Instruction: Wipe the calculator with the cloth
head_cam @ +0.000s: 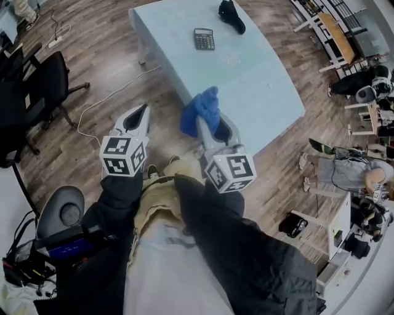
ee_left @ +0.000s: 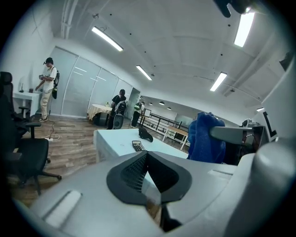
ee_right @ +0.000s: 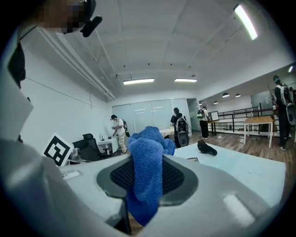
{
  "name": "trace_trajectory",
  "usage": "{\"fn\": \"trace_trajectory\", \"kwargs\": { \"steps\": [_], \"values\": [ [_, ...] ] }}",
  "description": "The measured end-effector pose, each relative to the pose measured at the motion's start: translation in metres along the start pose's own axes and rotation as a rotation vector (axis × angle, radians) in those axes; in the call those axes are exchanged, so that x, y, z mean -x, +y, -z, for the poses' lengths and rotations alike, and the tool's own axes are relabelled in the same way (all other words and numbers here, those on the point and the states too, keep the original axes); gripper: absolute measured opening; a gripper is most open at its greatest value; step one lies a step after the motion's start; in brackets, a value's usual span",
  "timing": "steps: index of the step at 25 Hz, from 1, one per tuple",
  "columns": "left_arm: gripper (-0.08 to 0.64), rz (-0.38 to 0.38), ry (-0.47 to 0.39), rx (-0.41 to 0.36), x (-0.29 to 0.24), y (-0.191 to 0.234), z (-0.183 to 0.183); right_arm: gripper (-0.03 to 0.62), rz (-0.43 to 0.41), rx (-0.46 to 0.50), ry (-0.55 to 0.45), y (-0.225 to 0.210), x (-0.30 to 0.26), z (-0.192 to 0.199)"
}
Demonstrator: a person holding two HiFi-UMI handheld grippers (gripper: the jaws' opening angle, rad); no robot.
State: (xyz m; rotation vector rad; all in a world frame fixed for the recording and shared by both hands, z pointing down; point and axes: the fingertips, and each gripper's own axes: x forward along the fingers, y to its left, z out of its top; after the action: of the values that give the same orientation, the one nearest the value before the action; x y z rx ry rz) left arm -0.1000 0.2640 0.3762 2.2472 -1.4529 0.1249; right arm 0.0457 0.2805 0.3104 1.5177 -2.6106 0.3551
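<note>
Head view: the calculator (head_cam: 204, 39) lies on the pale blue table (head_cam: 265, 92) at about twelve o'clock, well apart from both claws. A dark object (head_cam: 231, 16) sits at its one o'clock. The left gripper (head_cam: 141, 112) and right gripper (head_cam: 210, 122) hang short of the table's near edge.

Left gripper view: its jaws are pressed together with nothing between them. The calculator shows far ahead at twelve o'clock.

Right gripper view: its jaws pinch a bunched fold of the blue cloth (head_cam: 202, 109), the rest drooping below.

Judged risks: the light calculator may skate towards the table edge if wiped unbraced, and the small pinch may let the cloth drag free.
</note>
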Motion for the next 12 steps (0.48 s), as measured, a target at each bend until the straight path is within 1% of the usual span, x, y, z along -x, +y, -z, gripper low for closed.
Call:
{"fn": "trace_trajectory", "kwargs": {
  "steps": [3,6,9,12],
  "values": [
    [-0.003,-0.009,0.020,0.005,-0.011,0.006,0.005,0.123,-0.002,-0.011,0.009,-0.008,-0.011,0.005],
    [-0.003,-0.027,0.024,0.000,-0.029,0.013,0.000,0.123,-0.019,-0.020,0.004,-0.022,-0.030,0.003],
    [-0.003,-0.053,0.014,-0.019,-0.049,0.025,-0.017,0.123,-0.042,-0.027,-0.015,-0.037,-0.057,-0.005],
    [-0.003,-0.074,-0.011,-0.041,-0.070,0.031,-0.042,0.123,-0.063,-0.022,-0.042,-0.054,-0.079,-0.023]
  ]
}}
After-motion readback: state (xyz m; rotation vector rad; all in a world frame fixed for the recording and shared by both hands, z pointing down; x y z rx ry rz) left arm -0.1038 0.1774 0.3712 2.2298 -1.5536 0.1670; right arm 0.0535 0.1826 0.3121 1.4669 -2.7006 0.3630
